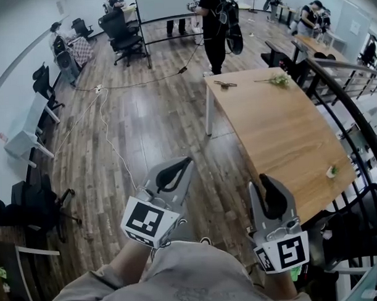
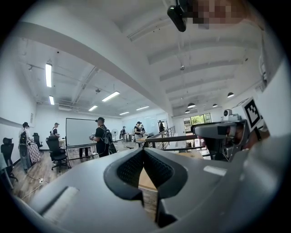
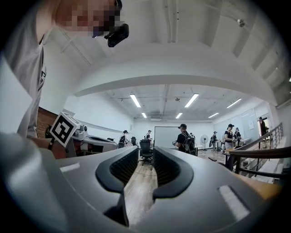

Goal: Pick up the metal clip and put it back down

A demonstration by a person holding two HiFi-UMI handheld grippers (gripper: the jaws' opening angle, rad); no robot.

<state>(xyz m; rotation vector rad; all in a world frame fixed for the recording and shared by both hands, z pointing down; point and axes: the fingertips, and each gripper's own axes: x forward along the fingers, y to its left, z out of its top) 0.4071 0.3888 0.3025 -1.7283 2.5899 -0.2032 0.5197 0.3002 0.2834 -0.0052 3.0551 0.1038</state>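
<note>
Left tongs (image 1: pixel 187 160) level, tips together, empty, right tongs (image 1: pixel 264 179) level, narrowly parted, empty, near wooden table (image 1: pixel 280 125)

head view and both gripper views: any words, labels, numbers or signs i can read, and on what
No readable words or numbers in any view.
Left marker cube: black-and-white square pattern only, no letters.
Right marker cube: square pattern only, no letters.
Grey shirt: faint print, too blurred to read.
Whiteboard: no writing visible.
</note>
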